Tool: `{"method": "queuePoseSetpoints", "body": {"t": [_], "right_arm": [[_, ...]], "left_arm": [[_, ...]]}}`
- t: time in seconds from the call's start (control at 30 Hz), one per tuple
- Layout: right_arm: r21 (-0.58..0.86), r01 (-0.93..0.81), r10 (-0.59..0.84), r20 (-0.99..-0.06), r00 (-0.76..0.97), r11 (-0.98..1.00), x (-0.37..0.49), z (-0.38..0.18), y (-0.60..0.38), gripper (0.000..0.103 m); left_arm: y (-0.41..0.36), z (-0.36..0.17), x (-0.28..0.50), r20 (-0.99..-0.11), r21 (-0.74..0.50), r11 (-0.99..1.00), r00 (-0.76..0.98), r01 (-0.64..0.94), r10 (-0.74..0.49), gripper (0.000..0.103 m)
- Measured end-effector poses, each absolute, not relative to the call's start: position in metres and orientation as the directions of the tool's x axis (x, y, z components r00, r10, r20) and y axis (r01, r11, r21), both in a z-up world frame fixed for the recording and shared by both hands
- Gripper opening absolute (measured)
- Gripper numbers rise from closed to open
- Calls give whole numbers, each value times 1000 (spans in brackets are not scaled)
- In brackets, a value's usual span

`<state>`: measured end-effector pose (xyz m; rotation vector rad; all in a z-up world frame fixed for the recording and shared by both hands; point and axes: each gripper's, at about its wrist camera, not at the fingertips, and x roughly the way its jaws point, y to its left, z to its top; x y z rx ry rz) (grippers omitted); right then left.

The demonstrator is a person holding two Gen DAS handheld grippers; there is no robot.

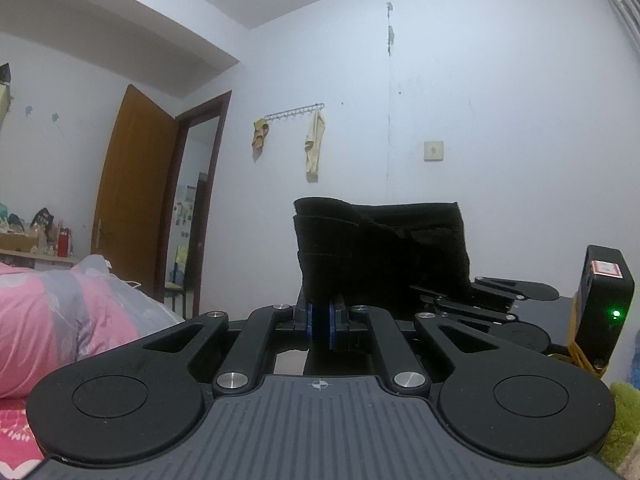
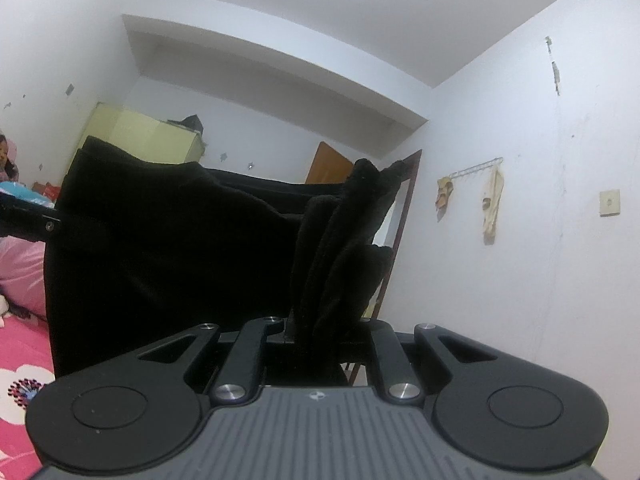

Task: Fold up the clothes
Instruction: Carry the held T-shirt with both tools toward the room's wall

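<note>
In a bedroom with white walls, the left gripper is pinched tight on an edge of a black garment, its blue pads nearly together with the dark cloth caught between them. The garment rises in front of the camera in flat, stacked layers, lifted clear of the bed. Just to its right, the right gripper reaches into the same cloth, a green light glowing on the black camera block behind it. In the right wrist view, the right gripper is closed on a bunched fold of the black garment, which stands up in ridges between the fingers and spreads leftward as a broad dark sheet; the pads themselves are hidden by fabric. The left gripper shows only as a dark bar at that sheet's far left edge. Below lies a pink floral bedsheet, and a pink and grey quilt is heaped on the bed. A cardboard box on a shelf at the far left holds small items too blurred to name, with a red bottle just beside it. A yellow-green wardrobe stands against the far wall with a dark object on top. A brown door stands open, and a wall hook rack carries two yellowish cloths.
</note>
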<state>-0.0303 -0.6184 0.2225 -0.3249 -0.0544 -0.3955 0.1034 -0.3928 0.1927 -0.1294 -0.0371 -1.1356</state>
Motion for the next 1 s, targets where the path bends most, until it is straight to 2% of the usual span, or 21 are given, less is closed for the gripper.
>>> {"method": "queuePoseSetpoints", "body": {"t": [0.47,0.63,1.0], "right_arm": [[-292,313,-322,16,947,904,17,212,-650,12],[-296,270,-295,-43,954,916,54,199,-660,12],[-280,195,-251,-181,951,940,128,165,-679,12]], "left_arm": [[-418,187,146,40,-121,462,469,879,-882,5],[-426,177,174,3,-120,509,513,852,-858,5],[-444,143,239,-130,-212,568,553,795,-823,5]]}}
